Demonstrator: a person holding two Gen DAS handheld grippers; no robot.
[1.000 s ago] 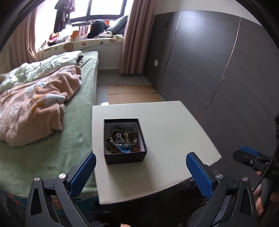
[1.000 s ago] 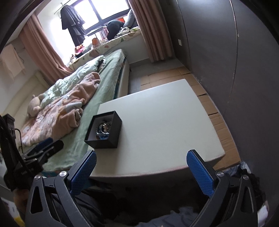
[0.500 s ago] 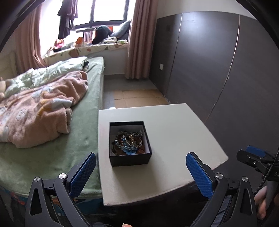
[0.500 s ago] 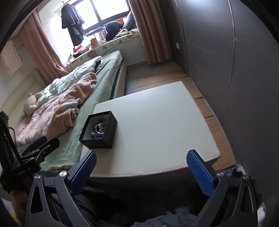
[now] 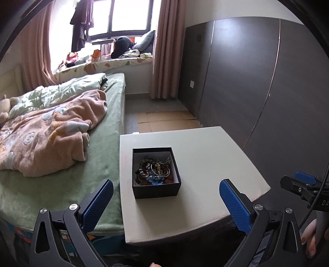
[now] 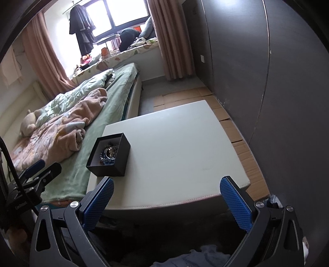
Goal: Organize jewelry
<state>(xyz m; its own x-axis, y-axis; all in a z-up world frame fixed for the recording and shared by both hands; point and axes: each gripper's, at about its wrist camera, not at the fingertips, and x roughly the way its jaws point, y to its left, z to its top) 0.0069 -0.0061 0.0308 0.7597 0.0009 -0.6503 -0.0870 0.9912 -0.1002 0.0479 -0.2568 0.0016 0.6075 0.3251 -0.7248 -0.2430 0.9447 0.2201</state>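
Currently our left gripper [image 5: 164, 203] and right gripper [image 6: 166, 202] hang spread, empty. Box [image 5: 156, 173] at 12 o'clock on table [image 5: 216, 160]; jewelry [image 5: 154, 169] tangled inside. We judge it light, slippery, snag-prone; pinch one loop.

bed [image 5: 61, 184] left | dark wardrobe [image 5: 257, 82] right | daylit window [image 5: 127, 14]
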